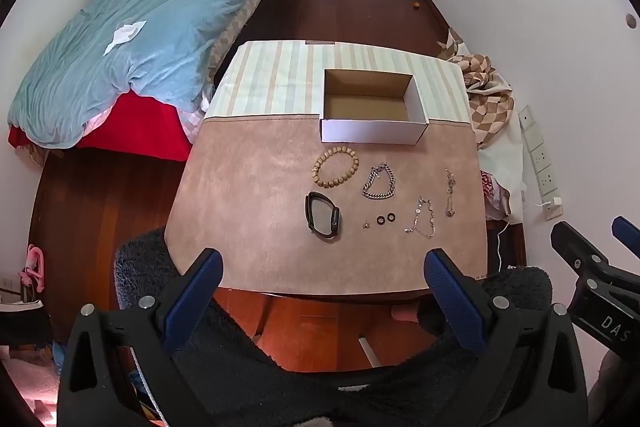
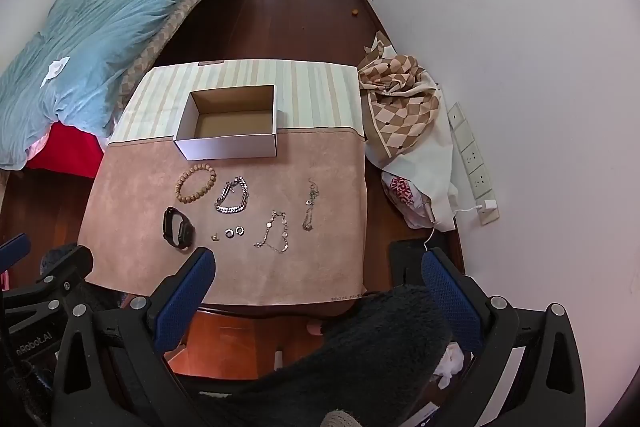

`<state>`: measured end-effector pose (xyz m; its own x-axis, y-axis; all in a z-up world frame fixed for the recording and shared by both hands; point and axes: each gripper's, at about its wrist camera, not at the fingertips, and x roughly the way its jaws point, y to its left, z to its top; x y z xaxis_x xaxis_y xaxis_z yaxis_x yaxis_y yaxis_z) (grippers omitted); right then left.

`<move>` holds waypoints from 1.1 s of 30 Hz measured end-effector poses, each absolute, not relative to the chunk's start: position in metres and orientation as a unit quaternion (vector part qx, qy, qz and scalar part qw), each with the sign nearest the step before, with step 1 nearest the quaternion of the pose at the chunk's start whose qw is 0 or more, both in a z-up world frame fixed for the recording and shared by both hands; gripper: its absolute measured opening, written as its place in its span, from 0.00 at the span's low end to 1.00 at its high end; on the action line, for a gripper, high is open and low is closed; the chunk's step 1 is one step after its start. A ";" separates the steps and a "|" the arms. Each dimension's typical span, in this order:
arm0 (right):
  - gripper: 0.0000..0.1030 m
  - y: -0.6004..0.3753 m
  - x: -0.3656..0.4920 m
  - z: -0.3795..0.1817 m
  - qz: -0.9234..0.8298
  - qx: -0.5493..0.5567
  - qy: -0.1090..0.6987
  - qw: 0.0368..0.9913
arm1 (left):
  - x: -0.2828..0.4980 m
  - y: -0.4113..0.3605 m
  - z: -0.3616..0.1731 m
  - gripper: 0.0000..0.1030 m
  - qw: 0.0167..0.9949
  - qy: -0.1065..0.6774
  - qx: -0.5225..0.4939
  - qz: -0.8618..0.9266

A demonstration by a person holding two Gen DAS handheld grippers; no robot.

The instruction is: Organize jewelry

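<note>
left tool (image 1: 322, 263): we hold it above the near edge of the desk (image 1: 248, 195), tilted down, fingers spread wide with nothing between them.
right tool (image 2: 318, 263): same stance on the other side, fingers wide apart and empty, well clear of the jewelry.
box (image 1: 374, 133): open white cardboard box, empty inside, standing at the far side of the brown mat, just behind the jewelry; we judge it the place to put the pieces.
bead bracelet (image 1: 335, 167): wooden beads in a ring, nearest the box; light, probably on elastic, so it bends but keeps its loop; we would pinch across one side of the ring.
chain bracelet (image 1: 379, 182): chunky metal links, the heaviest-looking piece, limp and slippery; we would grip a bunched part so it does not slide out.
black band (image 1: 322, 221): a watch-like strap lying on its side, springy and fairly stiff; the strap edge offers an easy hold.
small rings (image 1: 385, 219): two tiny dark hoops beside an even smaller stud; they lie flat, hard to pinch, and could skid on the mat.
thin chains (image 1: 422, 221): two fine, delicate strands at the right, one looped and one nearly straight; they tangle easily, so we would take each near its middle and lift slowly.
</note>
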<state>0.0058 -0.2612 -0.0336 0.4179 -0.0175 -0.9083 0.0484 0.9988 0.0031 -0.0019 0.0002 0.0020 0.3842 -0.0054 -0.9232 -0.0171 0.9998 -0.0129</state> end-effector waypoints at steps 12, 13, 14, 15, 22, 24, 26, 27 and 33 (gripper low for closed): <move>1.00 -0.264 0.003 -0.036 -0.021 0.014 0.537 0.843 | -0.005 0.006 -0.003 1.00 0.835 0.550 -0.013 0.001; 1.00 -0.264 0.003 -0.036 -0.022 0.013 0.537 0.843 | -0.004 0.006 -0.003 1.00 0.835 0.550 -0.012 0.001; 1.00 -0.265 0.003 -0.036 -0.023 0.013 0.536 0.844 | -0.003 0.004 -0.002 1.00 0.835 0.551 -0.011 0.002; 1.00 -0.265 0.003 -0.035 -0.023 0.012 0.535 0.844 | -0.003 0.004 -0.002 1.00 0.835 0.550 -0.011 0.002; 1.00 -0.266 0.003 -0.032 -0.024 0.011 0.533 0.846 | -0.004 0.008 -0.001 1.00 0.836 0.549 -0.012 0.002; 1.00 -0.266 0.002 -0.031 -0.023 0.011 0.533 0.846 | -0.004 0.009 0.000 1.00 0.836 0.548 -0.012 0.002; 1.00 -0.266 0.003 -0.028 -0.024 0.010 0.533 0.846 | -0.001 0.002 0.003 1.00 0.836 0.548 -0.010 0.003; 1.00 -0.266 0.003 -0.028 -0.023 0.010 0.533 0.846 | 0.000 0.002 0.004 1.00 0.836 0.548 -0.010 0.003; 1.00 -0.267 0.003 -0.027 -0.024 0.010 0.532 0.846 | 0.002 -0.001 0.008 1.00 0.837 0.547 -0.010 0.002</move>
<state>0.0032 -0.2666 -0.0271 0.4324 -0.0306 -0.9012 0.0520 0.9986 -0.0090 0.0020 -0.0007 0.0079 0.4023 -0.0075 -0.9155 -0.0148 0.9998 -0.0147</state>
